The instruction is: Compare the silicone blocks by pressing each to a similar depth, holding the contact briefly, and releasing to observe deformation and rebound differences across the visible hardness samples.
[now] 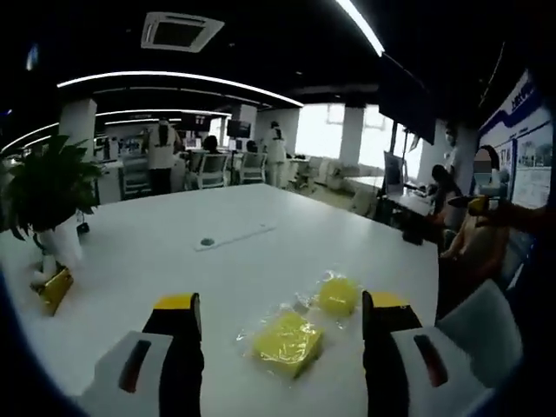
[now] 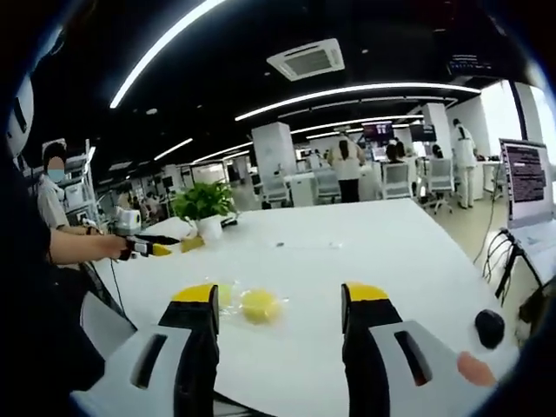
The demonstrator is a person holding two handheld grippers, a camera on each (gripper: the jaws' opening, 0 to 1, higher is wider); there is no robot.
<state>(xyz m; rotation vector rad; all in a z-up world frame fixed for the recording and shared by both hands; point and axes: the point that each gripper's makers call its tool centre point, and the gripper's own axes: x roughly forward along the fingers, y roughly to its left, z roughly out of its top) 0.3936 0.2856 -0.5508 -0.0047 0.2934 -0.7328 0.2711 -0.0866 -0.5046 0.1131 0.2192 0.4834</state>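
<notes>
Both tools, left tool [image 1: 282, 326] and right tool [image 2: 278, 313], hover wide open above the white bench [image 1: 261, 252], two bagged yellow silicone blocks [image 1: 288, 342] lying untouched between their jaws.

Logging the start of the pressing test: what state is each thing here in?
Left gripper: open, off the table.
Right gripper: open, touching nothing.
Yellow square silicone block: bagged, flat on white table, unpressed.
Yellow round silicone block: bagged, unpressed.
Potted green plant: upright.
</notes>
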